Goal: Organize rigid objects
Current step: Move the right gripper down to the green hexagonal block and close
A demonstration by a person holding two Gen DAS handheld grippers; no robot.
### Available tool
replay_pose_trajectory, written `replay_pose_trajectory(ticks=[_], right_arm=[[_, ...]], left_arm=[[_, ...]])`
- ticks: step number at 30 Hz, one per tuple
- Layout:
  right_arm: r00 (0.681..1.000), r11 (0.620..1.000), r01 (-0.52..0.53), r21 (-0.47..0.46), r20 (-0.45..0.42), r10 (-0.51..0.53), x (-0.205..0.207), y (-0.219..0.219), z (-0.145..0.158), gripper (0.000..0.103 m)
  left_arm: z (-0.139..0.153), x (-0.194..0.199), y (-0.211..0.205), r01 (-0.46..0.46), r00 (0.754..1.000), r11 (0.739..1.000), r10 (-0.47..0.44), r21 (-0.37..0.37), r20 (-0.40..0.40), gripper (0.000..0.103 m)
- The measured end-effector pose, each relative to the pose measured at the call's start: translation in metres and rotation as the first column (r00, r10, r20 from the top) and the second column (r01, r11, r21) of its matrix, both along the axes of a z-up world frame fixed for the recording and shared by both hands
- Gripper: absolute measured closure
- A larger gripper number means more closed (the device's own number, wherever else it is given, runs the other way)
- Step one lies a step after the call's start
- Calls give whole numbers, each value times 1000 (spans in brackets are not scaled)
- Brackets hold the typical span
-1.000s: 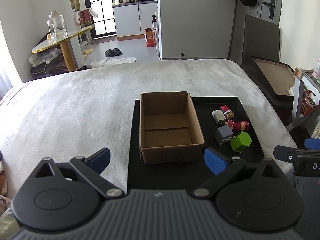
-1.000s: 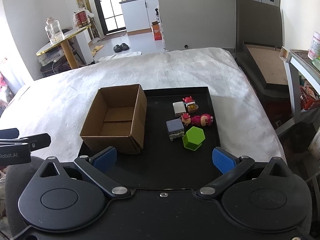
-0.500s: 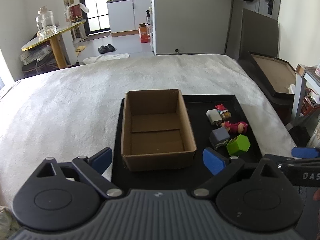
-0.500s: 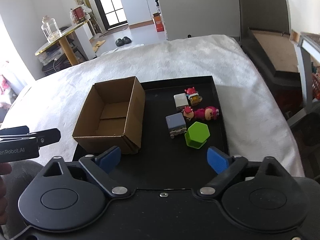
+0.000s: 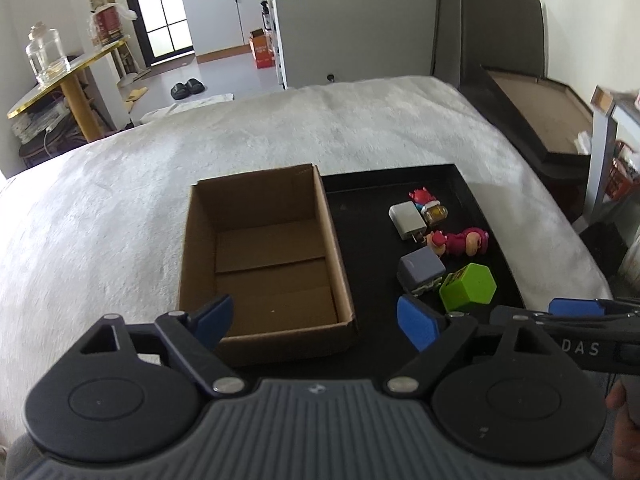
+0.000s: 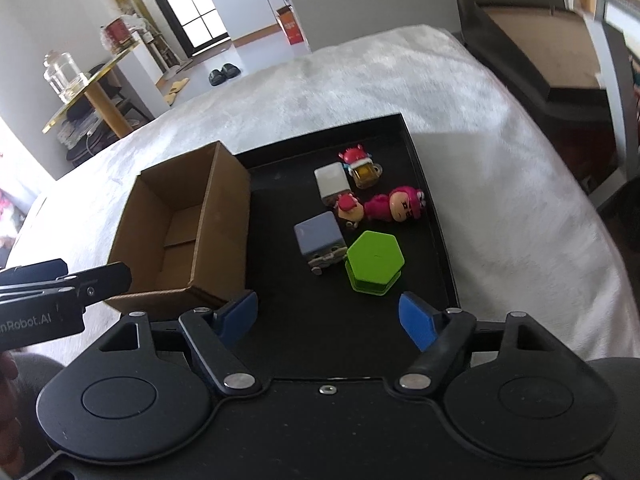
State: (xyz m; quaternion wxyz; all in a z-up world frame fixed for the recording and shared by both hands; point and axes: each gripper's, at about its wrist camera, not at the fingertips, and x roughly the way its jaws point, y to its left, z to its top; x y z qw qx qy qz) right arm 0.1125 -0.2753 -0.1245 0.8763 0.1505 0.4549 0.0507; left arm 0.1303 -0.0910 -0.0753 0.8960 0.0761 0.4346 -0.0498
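While both claws hang wide with nothing between their blue pads, the small things sit grouped on the right half of a shallow black rectangular tray [image 5: 460,172] that lies on a white fuzzy cover [image 5: 120,200]. An open brown cardboard box [image 5: 264,256], with only its bare floor flaps showing inside, fills the centre of the left wrist view and stands on the tray's left part. The left gripper [image 5: 316,320] sits low in that frame, its left pad over the box's near corner and its right pad over bare tray, just below a grey-blue cube-shaped toy [image 5: 420,272]. Touching that cube on its right is a bright green hexagonal plastic block [image 5: 468,284]. Above them, a pink and magenta lying figurine [image 5: 460,242] stretches sideways, and higher still a white square charger plug [image 5: 407,220] rests beside a small red-topped figure with an amber mug [image 5: 428,206].

Seen from the right wrist view, the right gripper [image 6: 328,316] is at lower centre over bare tray, spread wide, with the green block [image 6: 374,262] just above its right pad and the grey-blue cube [image 6: 320,238] touching the block's left side. The cardboard box [image 6: 180,232] occupies the left middle there, the figurine [image 6: 394,204], the plug [image 6: 332,180] and the mug figure [image 6: 360,164] lie toward the upper centre, and the tray rim [image 6: 420,168] runs along the right.
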Motion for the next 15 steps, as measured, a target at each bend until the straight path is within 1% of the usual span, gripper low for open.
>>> replay_pose_trajectory(ticks=[4,8,12,14,15], right_arm=[[1000,999,17,32,-16,-16,15,-8,-15,26],[999,997,40,67,-36,-37,31,-15,-36,25],[997,994,51,94,-55,-46,41,-18,-55,26],[997,991,59,123,-53,-53,45,-22,-63,26],[998,991,59,122,-45,-54,46,-23,-66,26]], left_arm=[[-12,16,-6,-16,999,999,17,34,-30,13],[-21,29,-12,-10,998,998,14,67,-54,13],[-31,40,-21,-1,997,997,7,82,-74,13],[-36,43,-26,4,996,996,3,85,-84,14],[-38,45,-28,9,996,996,-1,84,-86,14]])
